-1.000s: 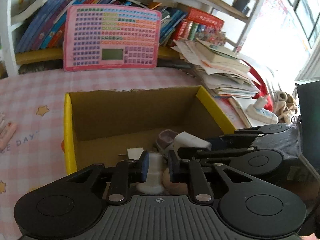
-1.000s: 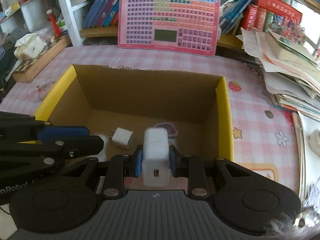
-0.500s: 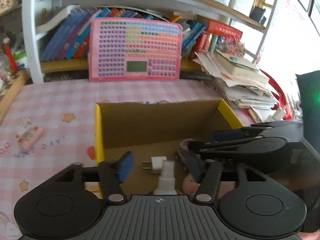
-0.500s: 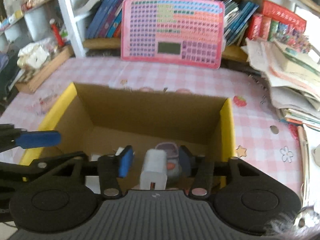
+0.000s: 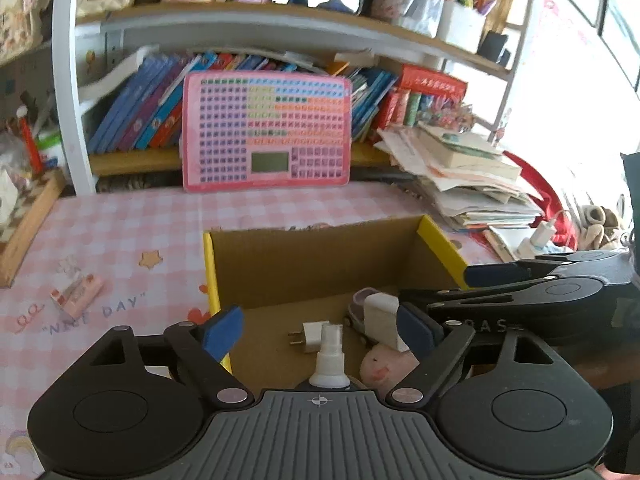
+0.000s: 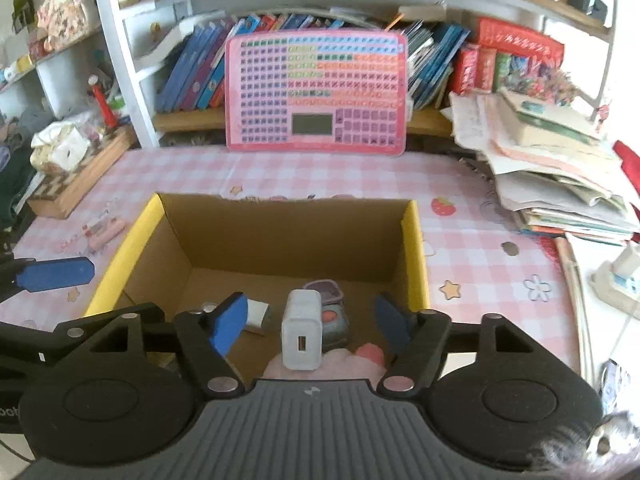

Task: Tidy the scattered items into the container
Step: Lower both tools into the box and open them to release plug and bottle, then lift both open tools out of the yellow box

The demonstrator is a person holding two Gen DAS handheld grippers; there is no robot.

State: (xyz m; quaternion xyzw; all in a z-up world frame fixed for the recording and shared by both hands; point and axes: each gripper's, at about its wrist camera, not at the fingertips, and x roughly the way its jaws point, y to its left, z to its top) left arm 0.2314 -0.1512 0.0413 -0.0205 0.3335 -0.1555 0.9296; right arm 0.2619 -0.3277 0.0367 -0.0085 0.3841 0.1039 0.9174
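Note:
A cardboard box (image 5: pixel 440 240) with yellow rims stands on the pink checked tablecloth. Inside it are a white spray bottle (image 5: pixel 330 356), a small white plug (image 5: pixel 310 336), a pink plush (image 5: pixel 384 364), a white charger block (image 6: pixel 302 330) and a purple-grey compact (image 6: pixel 330 304). My left gripper (image 5: pixel 320 330) hovers over the box's near edge, its jaws opening, and the spray bottle stands free between them. My right gripper (image 6: pixel 310 322) is also opening, with the charger block untouched between its pads. A pink item (image 5: pixel 78 294) lies on the cloth left of the box.
A pink toy keyboard (image 6: pixel 316 92) leans against the bookshelf behind the box. A stack of papers and books (image 6: pixel 560 168) fills the right side. A wooden tray (image 6: pixel 76 176) sits at the far left, and a white power strip (image 6: pixel 620 276) at the right edge.
The left gripper let go of the spray bottle and the right let go of the white charger. Both sets of jaws spread wide, and both grippers rose and drew back from the box.

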